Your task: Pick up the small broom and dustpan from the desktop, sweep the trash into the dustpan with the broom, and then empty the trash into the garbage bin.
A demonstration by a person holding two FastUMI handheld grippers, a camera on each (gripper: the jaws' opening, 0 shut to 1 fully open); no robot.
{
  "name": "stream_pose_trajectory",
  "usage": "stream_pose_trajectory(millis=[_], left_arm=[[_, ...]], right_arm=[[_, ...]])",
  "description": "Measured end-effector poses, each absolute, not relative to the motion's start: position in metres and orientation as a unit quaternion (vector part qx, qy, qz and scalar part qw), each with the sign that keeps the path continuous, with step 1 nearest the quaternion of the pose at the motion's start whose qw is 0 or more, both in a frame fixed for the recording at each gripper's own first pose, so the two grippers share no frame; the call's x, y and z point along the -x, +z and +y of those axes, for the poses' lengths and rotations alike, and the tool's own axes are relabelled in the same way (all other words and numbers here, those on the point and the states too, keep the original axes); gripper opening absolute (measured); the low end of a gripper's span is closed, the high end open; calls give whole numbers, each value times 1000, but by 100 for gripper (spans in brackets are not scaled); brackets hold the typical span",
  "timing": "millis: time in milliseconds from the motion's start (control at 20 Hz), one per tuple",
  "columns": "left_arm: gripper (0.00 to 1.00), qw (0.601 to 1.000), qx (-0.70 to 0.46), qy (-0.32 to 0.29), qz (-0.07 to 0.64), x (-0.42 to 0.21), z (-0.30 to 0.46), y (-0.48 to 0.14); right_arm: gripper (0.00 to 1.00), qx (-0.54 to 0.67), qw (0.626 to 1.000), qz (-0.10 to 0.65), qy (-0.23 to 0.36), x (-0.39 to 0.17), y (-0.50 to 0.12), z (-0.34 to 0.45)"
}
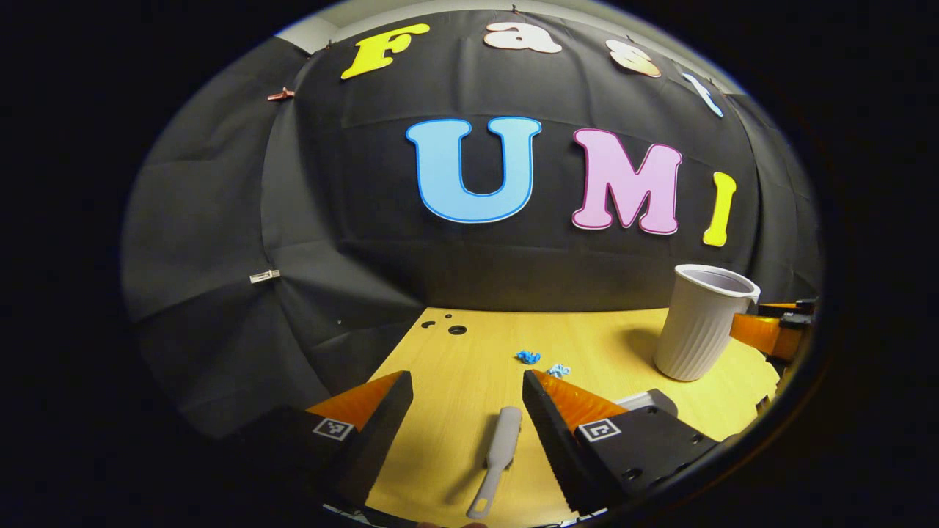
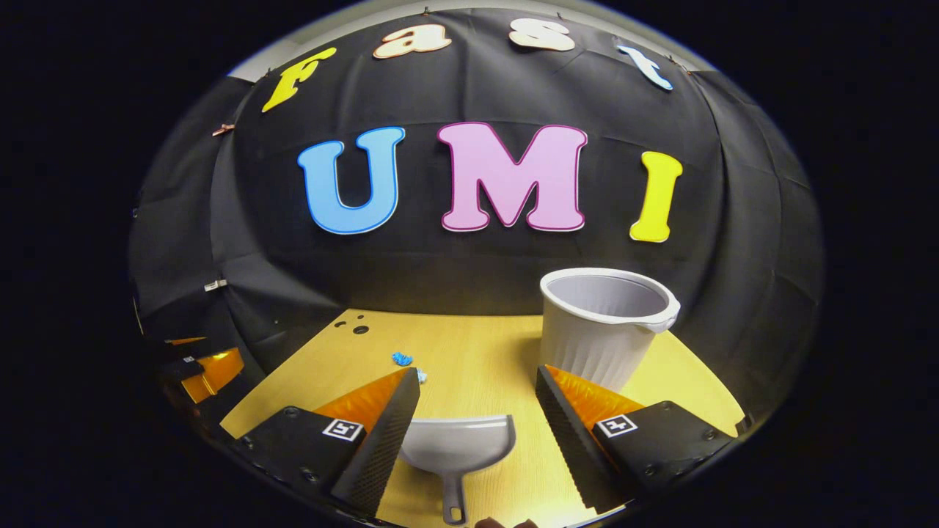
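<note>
A wooden desk point(image 1: 469, 440) stands in front of a black cloth wall.

In the left gripper view, the left tongs point(image 1: 467, 411) are spread wide, gripping nothing. A small grey broom point(image 1: 499, 458) lies flat on the desk in the gap between the two fingers, apart from both. Its handle, with a hanging hole at the end, points toward the camera, and its head points away toward the wall. Ahead of the tongs, two small crumpled blue scraps of trash point(image 1: 528, 357) lie near each other on the desk — the nearer one just beyond the tip of the right-hand finger. A white ribbed bin point(image 1: 703, 323) stands upright at the right of the desk. The right tongs' fingers poke in from behind the bin, at the far right edge.

In the right gripper view, the right tongs point(image 2: 477, 403) are also spread wide and hold nothing. A white dustpan point(image 2: 456, 446) lies on the desk between the fingers, its mouth facing the wall and its short handle toward the camera; its left edge sits partly behind the left-hand finger. The bin point(image 2: 605, 326) stands upright just beyond the right-hand finger. The trash point(image 2: 402, 358) lies ahead and to the left — one scrap right at the left-hand fingertip. The left tongs point(image 2: 209, 370) show at the far left edge.
</note>
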State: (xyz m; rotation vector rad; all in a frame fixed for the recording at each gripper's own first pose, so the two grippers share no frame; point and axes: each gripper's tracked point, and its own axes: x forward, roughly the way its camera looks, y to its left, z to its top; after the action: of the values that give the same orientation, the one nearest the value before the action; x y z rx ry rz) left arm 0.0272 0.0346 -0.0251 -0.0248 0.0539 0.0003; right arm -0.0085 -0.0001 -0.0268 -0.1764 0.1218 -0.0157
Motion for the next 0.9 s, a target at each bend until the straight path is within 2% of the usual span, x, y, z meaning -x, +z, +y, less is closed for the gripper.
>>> stream_pose_trajectory(millis=[250,550,600,650,900], left_arm=[[95,999,6,-2,40,-45,44,-30],[95,995,14,-10,94,-58,45,-58],[92,994,14,-13,108,-61,45,-66],[95,990,13,-21,135,-61,44,-80],[95,963,5,-52,263,-65,28,-151]], right_arm=[[99,57,994,93,11,2,-49,22],[99,52,984,164,39,0,-91,33],[99,48,983,175,42,1,-97,33],[99,44,981,184,43,1,-103,33],[99,24,977,208,39,7,-120,25]])
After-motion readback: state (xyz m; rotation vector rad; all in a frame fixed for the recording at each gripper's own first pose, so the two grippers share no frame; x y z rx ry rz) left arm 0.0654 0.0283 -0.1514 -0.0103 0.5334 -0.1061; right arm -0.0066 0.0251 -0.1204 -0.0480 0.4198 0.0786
